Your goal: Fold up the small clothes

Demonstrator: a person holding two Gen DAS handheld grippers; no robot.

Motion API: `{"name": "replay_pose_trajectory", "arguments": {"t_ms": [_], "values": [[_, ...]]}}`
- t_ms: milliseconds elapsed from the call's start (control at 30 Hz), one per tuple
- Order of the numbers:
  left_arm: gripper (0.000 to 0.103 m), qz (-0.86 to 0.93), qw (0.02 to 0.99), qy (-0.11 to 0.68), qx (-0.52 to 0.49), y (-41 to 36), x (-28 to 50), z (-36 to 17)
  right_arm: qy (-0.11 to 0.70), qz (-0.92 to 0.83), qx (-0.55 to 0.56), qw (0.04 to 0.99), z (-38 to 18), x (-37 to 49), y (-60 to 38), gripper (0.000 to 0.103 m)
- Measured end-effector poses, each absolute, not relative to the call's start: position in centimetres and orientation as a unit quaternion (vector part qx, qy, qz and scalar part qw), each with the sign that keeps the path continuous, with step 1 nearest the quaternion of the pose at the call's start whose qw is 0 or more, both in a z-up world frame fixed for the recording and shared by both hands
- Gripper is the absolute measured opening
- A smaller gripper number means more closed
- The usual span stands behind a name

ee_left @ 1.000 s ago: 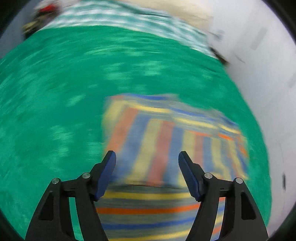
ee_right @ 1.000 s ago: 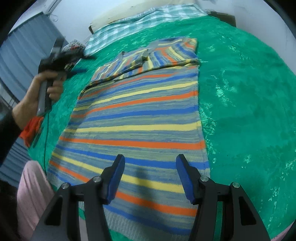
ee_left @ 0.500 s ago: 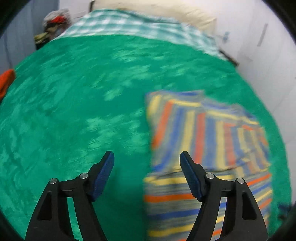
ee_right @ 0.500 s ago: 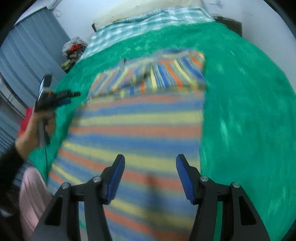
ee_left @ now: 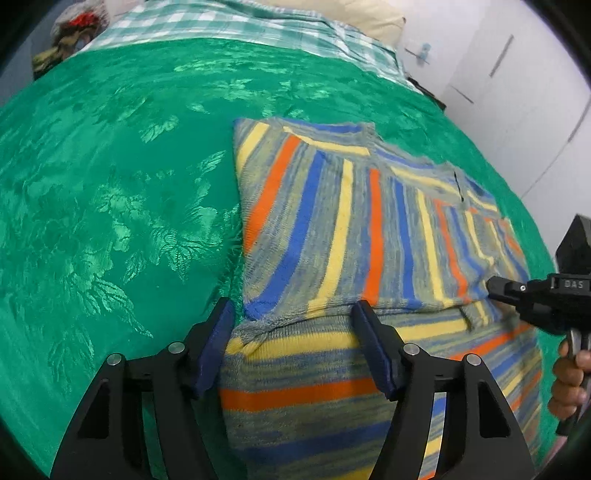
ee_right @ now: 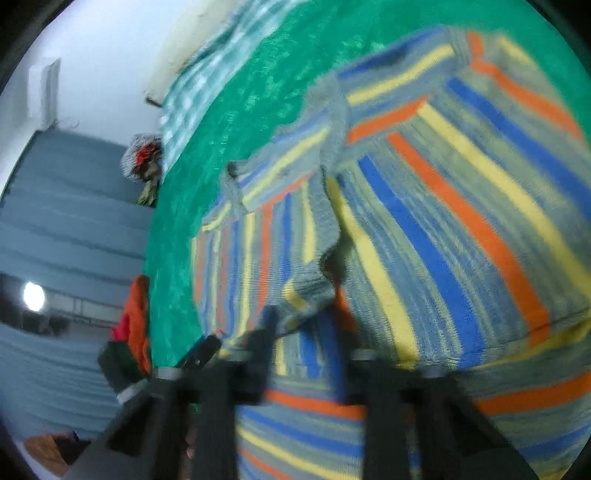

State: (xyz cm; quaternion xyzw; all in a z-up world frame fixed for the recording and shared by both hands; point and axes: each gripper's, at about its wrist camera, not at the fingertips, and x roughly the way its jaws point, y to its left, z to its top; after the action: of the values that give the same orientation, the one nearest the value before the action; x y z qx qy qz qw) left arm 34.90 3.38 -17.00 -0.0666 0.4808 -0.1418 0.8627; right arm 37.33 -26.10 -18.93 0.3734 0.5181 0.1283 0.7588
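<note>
A striped knit sweater [ee_left: 332, 229] in blue, yellow, orange and grey lies on the green bedspread [ee_left: 110, 206], its upper part folded down over the body. My left gripper [ee_left: 295, 343] hovers low over the sweater's left side where the fold ends. Its jaws are closing, with the knit edge between them, and the pads do not press it. My right gripper [ee_left: 493, 286], held by a hand at the right edge, is shut on the folded layer's right end. The right wrist view is blurred; the right gripper [ee_right: 301, 325] there has striped knit at its fingertips.
A green-and-white checked sheet [ee_left: 236, 26] and a pillow lie at the head of the bed. A heap of clothes [ee_left: 70, 29] sits far left. White wall panels [ee_left: 517, 74] stand to the right. An orange cloth [ee_right: 135, 310] and grey curtains [ee_right: 66, 206] are beside the bed.
My left gripper sank toward the sweater's left fold edge and its jaws narrowed slightly. My right gripper swept from the hem up to the folded part, rolled, and closed.
</note>
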Motion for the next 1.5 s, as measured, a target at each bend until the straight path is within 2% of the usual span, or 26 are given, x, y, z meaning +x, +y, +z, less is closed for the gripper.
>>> {"name": "replay_pose_trajectory", "arguments": {"t_ms": [233,333,467,500,633,767,867,1000,1500], "values": [[0.068,-0.132,0.866,0.482,-0.032,2.3,35.4,-17.3,0.552,0.059,0.256,0.792,-18.2,36.6,-23.7,0.002],[0.069,-0.112,0.864,0.491,-0.017,2.3,34.0,-15.8,0.549,0.073,0.232,0.8,-17.1,36.3,-22.8,0.012],[0.072,-0.131,0.868,0.479,0.018,1.4,28.4,-13.7,0.53,0.095,0.15,0.829,-14.3,32.6,-22.9,0.045],[0.072,-0.143,0.863,0.483,0.036,0.7,26.0,-13.5,0.53,0.099,0.118,0.834,-13.8,30.8,-22.7,0.047],[0.07,-0.164,0.823,0.538,0.073,-1.3,18.6,-15.3,0.563,0.109,0.042,0.818,-14.8,23.0,-23.2,0.047],[0.07,-0.145,0.816,0.546,0.122,-1.8,11.5,-16.0,0.589,0.086,-0.025,0.803,-16.7,14.3,-23.4,0.048],[0.071,-0.122,0.814,0.557,0.111,-0.8,8.5,-16.1,0.612,0.042,-0.02,0.789,-17.3,10.2,-24.4,0.05],[0.071,-0.11,0.813,0.566,0.08,0.4,7.4,-16.3,0.619,0.012,0.011,0.786,-17.8,8.3,-25.2,0.051],[0.072,-0.101,0.825,0.549,0.088,0.2,6.3,-16.5,0.596,-0.008,-0.003,0.803,-18.4,7.5,-25.0,0.055]]}}
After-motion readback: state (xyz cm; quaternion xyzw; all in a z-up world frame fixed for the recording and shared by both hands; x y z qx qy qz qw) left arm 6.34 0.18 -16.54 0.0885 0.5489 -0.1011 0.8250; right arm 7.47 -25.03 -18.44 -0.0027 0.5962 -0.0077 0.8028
